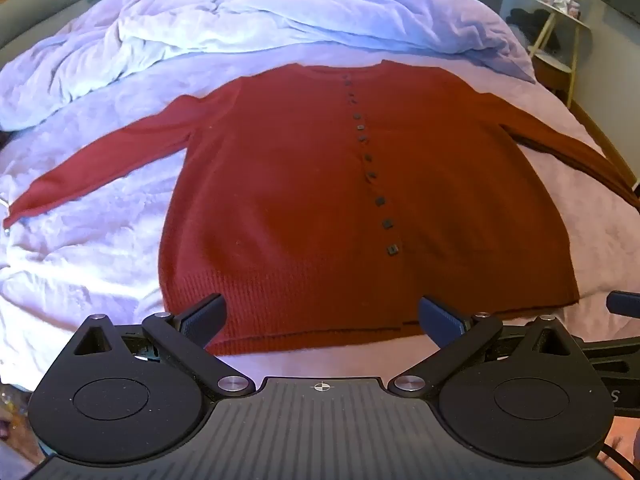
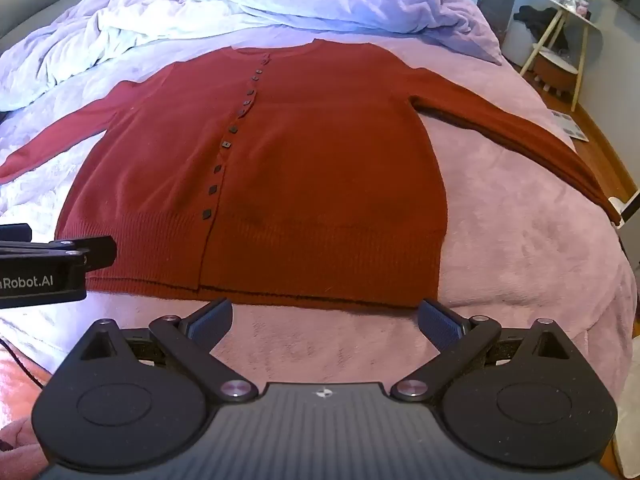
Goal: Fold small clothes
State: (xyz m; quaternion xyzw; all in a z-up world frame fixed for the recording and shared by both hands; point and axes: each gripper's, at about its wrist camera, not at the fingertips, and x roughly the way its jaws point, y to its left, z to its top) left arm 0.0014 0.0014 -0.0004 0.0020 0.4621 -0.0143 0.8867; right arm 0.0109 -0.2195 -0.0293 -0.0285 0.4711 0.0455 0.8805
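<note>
One red knit cardigan, flat on my bed, both tools empty.

My left gripper (image 1: 320, 318) and right gripper (image 2: 325, 320) hang at the near edge of the pink fleece bedspread (image 2: 520, 240), each with its two fingers spread wide on nothing. Just beyond lies the single red button-front knit cardigan (image 1: 280, 200), hem nearest, two sleeves stretched toward the side edges, about twelve dark square buttons (image 1: 391, 250) in one row. One rumpled lilac duvet (image 1: 240, 20) fills the far edge.

Dim bluish daylight from far end, soft shadows, strong fisheye edge warp, slight blur.
</note>
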